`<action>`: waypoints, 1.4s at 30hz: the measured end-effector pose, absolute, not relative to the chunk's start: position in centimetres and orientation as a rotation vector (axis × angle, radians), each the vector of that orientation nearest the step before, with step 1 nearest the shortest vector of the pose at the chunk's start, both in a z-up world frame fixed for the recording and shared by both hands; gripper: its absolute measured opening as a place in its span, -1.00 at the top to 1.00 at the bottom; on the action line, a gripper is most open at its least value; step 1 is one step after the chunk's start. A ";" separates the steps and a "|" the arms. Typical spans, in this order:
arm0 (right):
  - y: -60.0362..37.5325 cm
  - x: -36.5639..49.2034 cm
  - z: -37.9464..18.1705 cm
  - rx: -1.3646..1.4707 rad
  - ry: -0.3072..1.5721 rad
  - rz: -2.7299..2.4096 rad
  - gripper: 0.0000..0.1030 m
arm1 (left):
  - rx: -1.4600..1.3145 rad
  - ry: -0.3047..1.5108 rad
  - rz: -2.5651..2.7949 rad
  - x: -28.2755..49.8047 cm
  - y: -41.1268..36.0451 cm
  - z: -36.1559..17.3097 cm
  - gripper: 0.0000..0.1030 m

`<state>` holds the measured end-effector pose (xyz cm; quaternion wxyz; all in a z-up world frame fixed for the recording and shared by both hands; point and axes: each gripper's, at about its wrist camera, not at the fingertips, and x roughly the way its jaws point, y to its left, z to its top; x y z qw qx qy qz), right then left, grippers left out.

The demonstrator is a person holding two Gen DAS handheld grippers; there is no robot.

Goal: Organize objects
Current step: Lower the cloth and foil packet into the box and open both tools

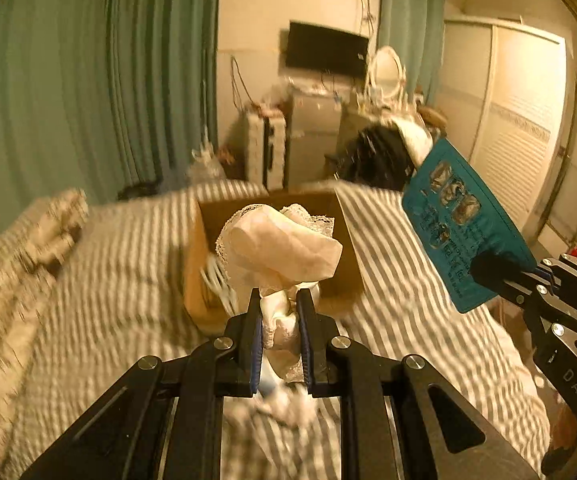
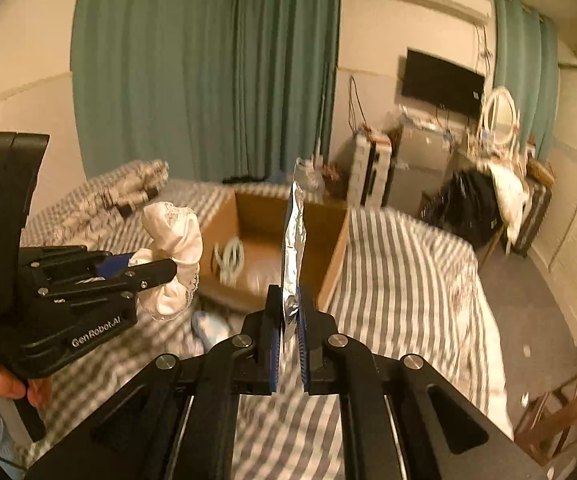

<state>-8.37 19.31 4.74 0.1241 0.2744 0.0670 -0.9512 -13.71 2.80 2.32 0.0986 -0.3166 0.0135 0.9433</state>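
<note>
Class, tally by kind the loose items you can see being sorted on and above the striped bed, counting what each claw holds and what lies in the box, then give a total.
Lace-trimmed cloth, held in the left claw: 1
Teal foil packet, held in the right claw: 1
White cable coil in the box: 1
Cardboard box: 1
Total: 4

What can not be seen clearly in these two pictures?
- Box floor: left wrist view, hidden by the cloth; right wrist view, partly hidden by the pouch.
- Pouch print: left wrist view, blurred, unreadable.
- Pale thing on the bed: right wrist view, blurred, partly behind the right gripper.
</note>
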 end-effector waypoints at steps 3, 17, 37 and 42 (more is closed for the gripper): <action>18.6 -10.6 7.2 0.740 0.212 -2.779 0.86 | -0.881 0.037 2.837 -16.3 1.9 4.4 0.70; 16.0 -25.3 2.2 0.872 0.166 -2.738 0.86 | -1.032 0.032 2.743 -27.6 2.5 -3.6 0.70; 20.1 -19.5 6.2 0.721 0.065 -2.876 -0.56 | -0.964 0.054 2.880 -20.6 -0.2 -0.2 -0.73; 20.2 -14.6 9.1 0.668 0.116 -2.910 -0.71 | -0.894 0.033 2.920 -16.6 -0.4 2.8 -0.85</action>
